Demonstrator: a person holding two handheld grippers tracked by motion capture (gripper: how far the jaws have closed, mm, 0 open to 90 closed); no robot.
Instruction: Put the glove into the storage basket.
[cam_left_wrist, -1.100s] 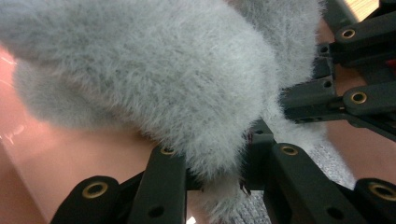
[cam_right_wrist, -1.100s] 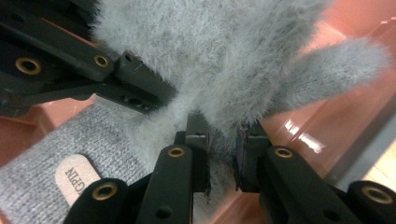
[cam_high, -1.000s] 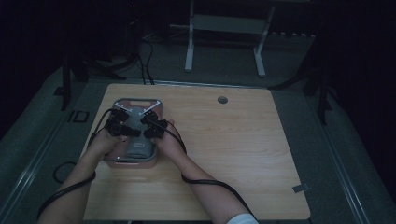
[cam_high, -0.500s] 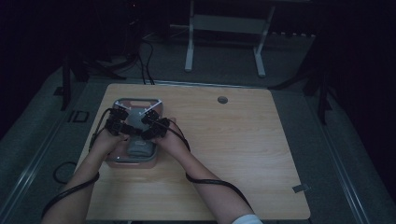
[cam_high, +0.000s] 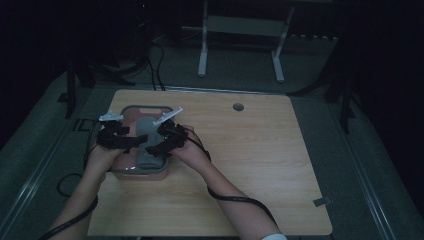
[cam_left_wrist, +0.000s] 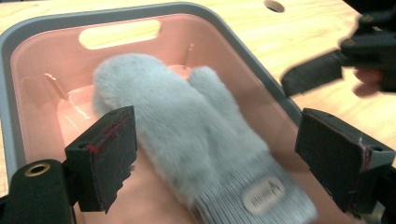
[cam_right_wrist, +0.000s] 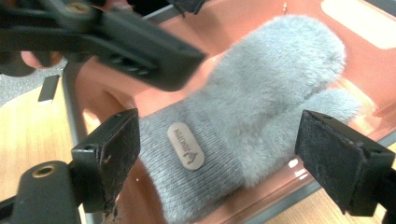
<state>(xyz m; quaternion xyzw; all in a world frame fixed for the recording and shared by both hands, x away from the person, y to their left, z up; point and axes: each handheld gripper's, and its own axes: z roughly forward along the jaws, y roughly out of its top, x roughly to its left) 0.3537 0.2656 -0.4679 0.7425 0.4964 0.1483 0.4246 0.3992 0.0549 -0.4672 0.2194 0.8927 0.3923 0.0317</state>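
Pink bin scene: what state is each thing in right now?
Pink plastic bin with grey rim: upright on the table, holding the mitten.
Grey fluffy mitten: lying flat in the bin, ungripped.
Left gripper: open, over the mitten.
Right gripper: open, over the mitten's cuff.

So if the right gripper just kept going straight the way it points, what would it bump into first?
Most likely the grey mitten lying in the pink tub; the open right gripper points straight at its cuff, though depth is hard to judge.
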